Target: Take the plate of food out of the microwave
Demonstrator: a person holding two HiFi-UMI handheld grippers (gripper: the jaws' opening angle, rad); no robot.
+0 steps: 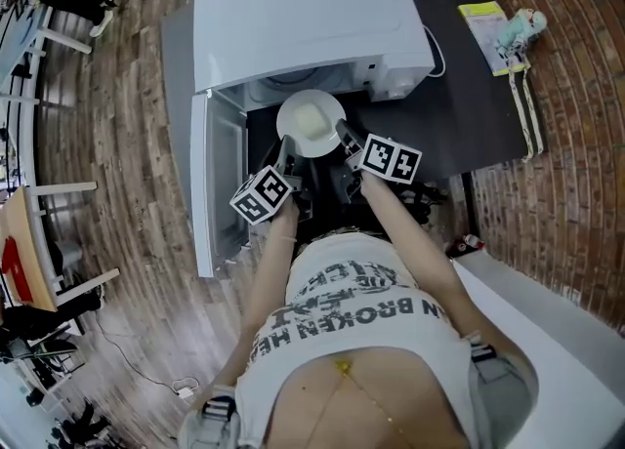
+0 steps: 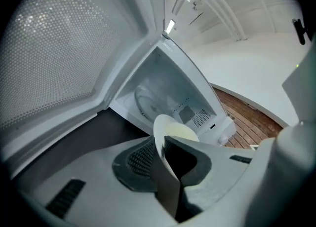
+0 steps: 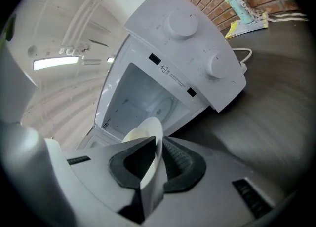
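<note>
The round, glazed white plate (image 1: 311, 123), carrying a pale, creamy heap of food, hangs just outside the open mouth of the boxy white microwave (image 1: 303, 18), over the dark bench (image 1: 469, 96). The left tool (image 2: 162, 146) and the right tool (image 3: 157, 148) each pinch its thin rim, on opposite sides, between ribbed dark pads. To me it looks stiff, slick and breakable, with some weight from the food, so the rim seems the only sensible hold, both sides kept level so nothing slides off.

The dark table (image 1: 479, 115) bears a white microwave (image 1: 303, 18) (door open) and, near its corner, a yellow leaflet (image 1: 483, 27)
</note>
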